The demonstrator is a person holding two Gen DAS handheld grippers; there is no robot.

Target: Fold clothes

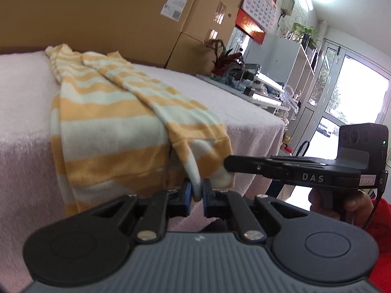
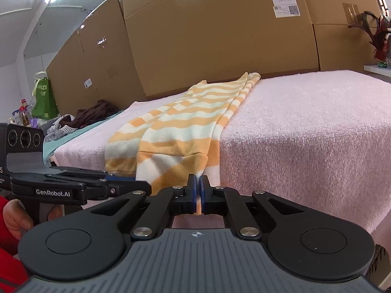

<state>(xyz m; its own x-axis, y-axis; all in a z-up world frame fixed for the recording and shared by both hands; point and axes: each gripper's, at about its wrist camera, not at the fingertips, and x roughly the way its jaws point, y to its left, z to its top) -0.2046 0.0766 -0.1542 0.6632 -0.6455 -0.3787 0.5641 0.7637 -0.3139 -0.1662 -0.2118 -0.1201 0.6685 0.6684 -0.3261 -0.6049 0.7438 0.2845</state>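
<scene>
An orange and white striped garment (image 1: 117, 122) lies lengthwise on the pink towel-covered table (image 1: 24, 112), its near end hanging over the front edge. My left gripper (image 1: 197, 190) is shut on a white fold of that hanging hem. From the right, the right gripper (image 1: 228, 164) reaches the hem's other corner. In the right wrist view the striped garment (image 2: 185, 127) runs away from me, and my right gripper (image 2: 198, 188) is shut on its lower edge. The left gripper (image 2: 146, 186) comes in from the left, just beside the cloth.
Big cardboard boxes (image 2: 220, 31) stand behind the table. Other clothes (image 2: 80, 119) are piled on a teal surface at far left, by a green bag (image 2: 44, 100). Shelves, a red plant (image 1: 227, 58) and a glass door (image 1: 354, 102) lie to the right. A red sleeve (image 1: 381, 229) holds each handle.
</scene>
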